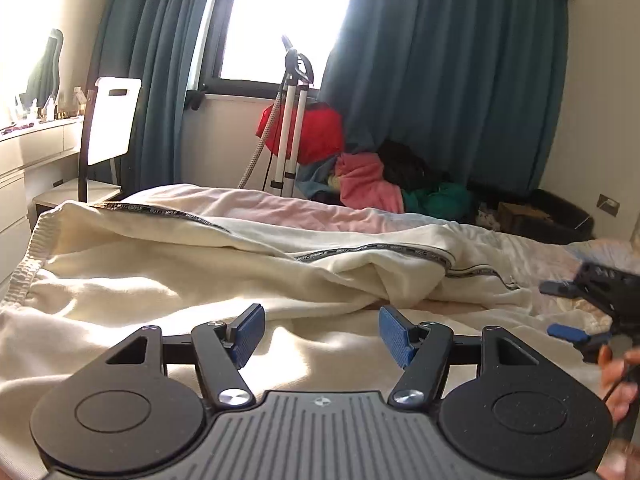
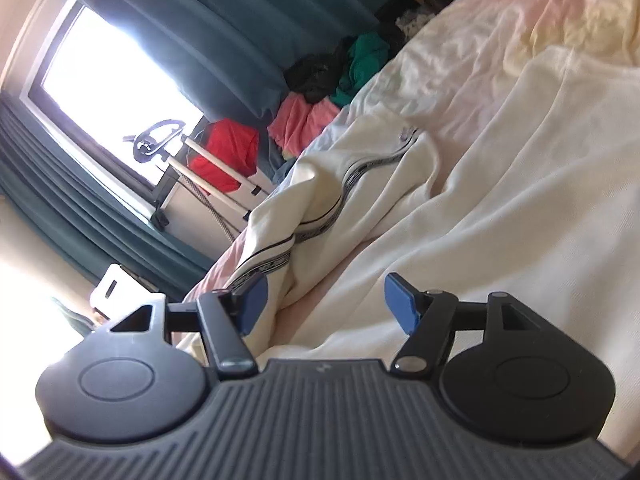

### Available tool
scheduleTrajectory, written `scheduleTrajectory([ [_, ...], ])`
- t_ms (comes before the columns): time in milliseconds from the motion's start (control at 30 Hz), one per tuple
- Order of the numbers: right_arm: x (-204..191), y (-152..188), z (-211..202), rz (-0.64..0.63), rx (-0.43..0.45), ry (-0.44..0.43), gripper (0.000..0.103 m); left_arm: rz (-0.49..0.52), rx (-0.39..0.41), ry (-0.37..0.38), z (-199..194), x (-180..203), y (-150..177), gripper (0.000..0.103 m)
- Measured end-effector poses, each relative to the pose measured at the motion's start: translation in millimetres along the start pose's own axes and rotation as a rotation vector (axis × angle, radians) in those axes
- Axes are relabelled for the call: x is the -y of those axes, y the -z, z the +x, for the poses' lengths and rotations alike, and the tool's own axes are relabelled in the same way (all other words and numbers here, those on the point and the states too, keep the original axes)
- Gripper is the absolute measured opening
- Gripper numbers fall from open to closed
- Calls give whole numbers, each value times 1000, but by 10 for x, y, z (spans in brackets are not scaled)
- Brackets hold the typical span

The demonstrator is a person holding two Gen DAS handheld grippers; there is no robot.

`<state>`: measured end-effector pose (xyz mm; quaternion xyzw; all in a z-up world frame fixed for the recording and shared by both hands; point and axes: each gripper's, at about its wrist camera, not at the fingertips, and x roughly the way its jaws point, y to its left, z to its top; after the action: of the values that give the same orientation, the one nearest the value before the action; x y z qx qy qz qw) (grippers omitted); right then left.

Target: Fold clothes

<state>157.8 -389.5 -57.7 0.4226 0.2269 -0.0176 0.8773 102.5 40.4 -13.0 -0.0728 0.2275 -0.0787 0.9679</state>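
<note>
Beyond the bed [image 1: 520, 264], a heap of coloured clothes [image 1: 372, 184] lies under teal curtains [image 1: 460, 80], beside a garment steamer stand [image 1: 294, 120] and a white chair [image 1: 112, 120]. The cream trousers [image 1: 200, 264] sprawl across the bed, directly ahead of the left gripper [image 1: 322, 336], its jaws spread and empty above the cloth. The right gripper [image 2: 322, 306], likewise spread with nothing pinched, hovers by a trouser leg. The elastic waistband [image 1: 28, 264] lies at the bed's left edge.

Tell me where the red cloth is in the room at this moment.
In the left wrist view, the red cloth hangs under the window, behind the white steamer stand and above the pink garment on the pile beyond the bed.
</note>
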Motion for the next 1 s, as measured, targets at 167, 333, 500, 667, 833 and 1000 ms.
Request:
scheduleTrajectory([
  [167, -126, -188, 529, -8, -48, 24, 72, -46, -37, 3, 114, -201, 150, 66],
  [333, -1, -278, 1283, 128, -66, 150, 70, -92, -56, 10, 413, -409, 227, 66],
  [500, -103, -280, 1698, 10, 30, 345, 45, -130, -65, 10, 725, -536, 412, 66],
  [667, -119, -772, 1742, 67, 77, 414, 10, -142, -51, 34, 791, -595, 420, 66],
  [833, -395, -1615, 1345, -115, 311, 409, 9, -179, -34, 60, 697, -669, 367, 66],
  [1000, 93, -1856, 1039, -196, 319, 498, 9, -167, -36, 66, 665, -657, 328, 66],
])
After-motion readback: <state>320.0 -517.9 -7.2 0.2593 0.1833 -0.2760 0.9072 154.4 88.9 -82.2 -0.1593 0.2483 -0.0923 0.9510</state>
